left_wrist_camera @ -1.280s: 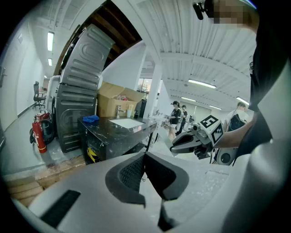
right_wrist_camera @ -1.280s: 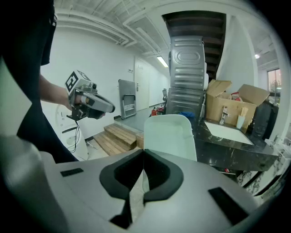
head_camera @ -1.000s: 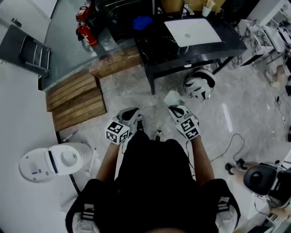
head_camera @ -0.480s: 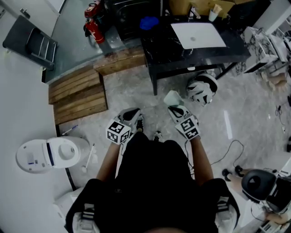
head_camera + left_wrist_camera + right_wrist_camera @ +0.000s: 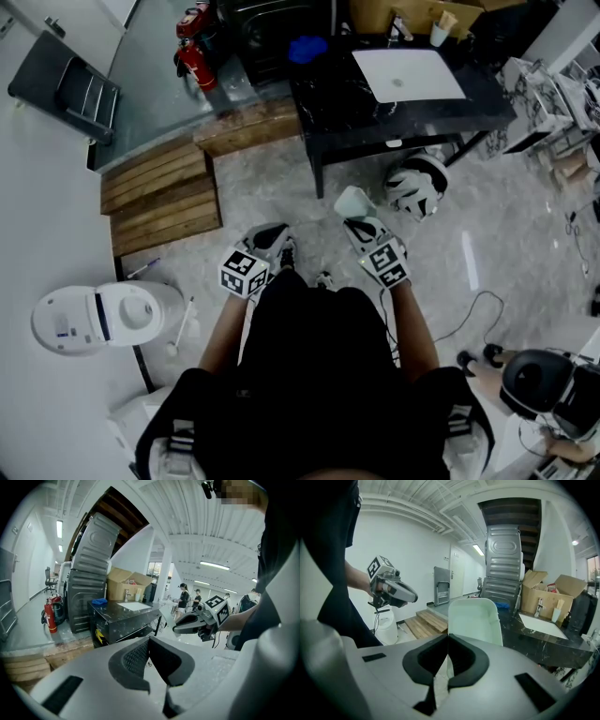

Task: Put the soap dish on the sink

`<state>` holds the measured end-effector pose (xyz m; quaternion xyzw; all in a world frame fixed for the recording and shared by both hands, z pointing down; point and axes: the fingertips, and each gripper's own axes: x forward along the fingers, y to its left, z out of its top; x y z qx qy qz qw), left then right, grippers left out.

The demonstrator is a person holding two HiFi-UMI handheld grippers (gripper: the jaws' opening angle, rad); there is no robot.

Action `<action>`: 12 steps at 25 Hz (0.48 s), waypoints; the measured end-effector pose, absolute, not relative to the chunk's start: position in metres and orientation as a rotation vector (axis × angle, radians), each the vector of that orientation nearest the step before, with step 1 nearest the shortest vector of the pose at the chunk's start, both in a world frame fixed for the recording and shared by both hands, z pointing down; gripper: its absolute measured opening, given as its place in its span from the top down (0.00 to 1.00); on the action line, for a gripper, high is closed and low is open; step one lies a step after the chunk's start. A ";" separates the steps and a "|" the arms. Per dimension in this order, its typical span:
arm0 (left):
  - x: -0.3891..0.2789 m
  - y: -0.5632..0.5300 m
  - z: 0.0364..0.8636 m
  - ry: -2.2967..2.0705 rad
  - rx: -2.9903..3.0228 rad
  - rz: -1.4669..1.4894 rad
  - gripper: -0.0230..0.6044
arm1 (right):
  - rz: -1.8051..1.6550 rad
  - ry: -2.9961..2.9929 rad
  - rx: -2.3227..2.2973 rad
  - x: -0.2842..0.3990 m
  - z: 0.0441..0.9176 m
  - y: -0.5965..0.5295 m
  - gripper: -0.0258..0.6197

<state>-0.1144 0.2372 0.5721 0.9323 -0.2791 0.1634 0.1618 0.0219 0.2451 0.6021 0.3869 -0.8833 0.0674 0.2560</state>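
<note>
Dim head view; brighter gripper views, fisheye edges, ceiling lights (image 5: 214,565) overhead

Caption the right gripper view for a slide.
Right claw shut on a pale soap dish, white sink ahead in the black counter.

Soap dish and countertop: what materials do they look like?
Soap dish: likely plastic; pale mint, smooth matte, with a thin moulded rim. Countertop: looks like polished black marble or a stone-look laminate, with white veining and a glossy sheen; can't tell which.
</note>
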 end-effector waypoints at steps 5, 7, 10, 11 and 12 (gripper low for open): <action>-0.113 0.241 0.574 -0.793 2.656 0.461 0.96 | 0.171 -2.402 1.040 0.020 0.601 0.248 0.96; -0.113 0.242 0.574 -0.790 2.655 0.464 0.96 | 0.171 -2.402 1.042 0.020 0.600 0.248 0.96; -0.116 0.242 0.575 -0.790 2.649 0.466 0.96 | 0.177 -2.398 1.038 0.019 0.602 0.248 0.96; -0.117 0.242 0.576 -0.791 2.645 0.465 0.96 | 0.177 -2.396 1.035 0.018 0.603 0.248 0.96; -0.119 0.242 0.577 -0.790 2.641 0.465 0.96 | 0.177 -2.393 1.033 0.018 0.604 0.248 0.96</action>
